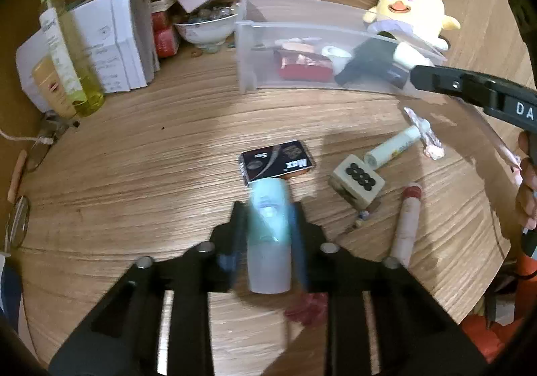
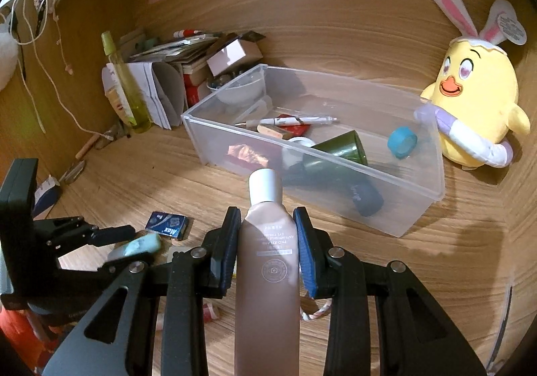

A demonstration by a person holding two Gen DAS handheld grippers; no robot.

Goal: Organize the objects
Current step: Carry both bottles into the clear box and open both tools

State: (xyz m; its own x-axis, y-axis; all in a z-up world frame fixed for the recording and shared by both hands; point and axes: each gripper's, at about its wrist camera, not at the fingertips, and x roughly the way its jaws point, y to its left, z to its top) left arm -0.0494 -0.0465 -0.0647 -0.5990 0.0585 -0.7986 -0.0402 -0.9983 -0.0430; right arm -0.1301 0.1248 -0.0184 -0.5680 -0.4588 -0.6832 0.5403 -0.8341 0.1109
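Wood-grain desk (image 2: 436, 275) carries the work area, with clutter banked against the far left: a yellow-green spray bottle (image 2: 126, 84), stacked papers (image 1: 110, 37) and a bowl (image 1: 204, 28). Left gripper (image 1: 268, 218) stands narrow, its pads pressed on a pale blue tube (image 1: 268, 235) whose long axis runs straight ahead along the fingers; the tube's far end sits just over a dark card packet (image 1: 278, 162) lying flat on the desk. Right of that lie a mahjong-style tile (image 1: 355, 179), a small white tube (image 1: 392, 147) and a red-capped stick (image 1: 407, 225), all loose. Right gripper (image 2: 266, 241) is likewise closed down, holding a brown cream tube (image 2: 268, 275) cap-forward. Clear plastic bin (image 2: 433, 181) lies ahead and slightly right of that cap, its near wall between tube and interior, long side running left to right. Judgement: the right hand is the nearer to the bin and needs to clear that near rim. Inside, open floor remains at the right end near a blue tape roll (image 2: 402, 142); a plush chick (image 2: 470, 97) touches the bin's right corner, limiting approach there
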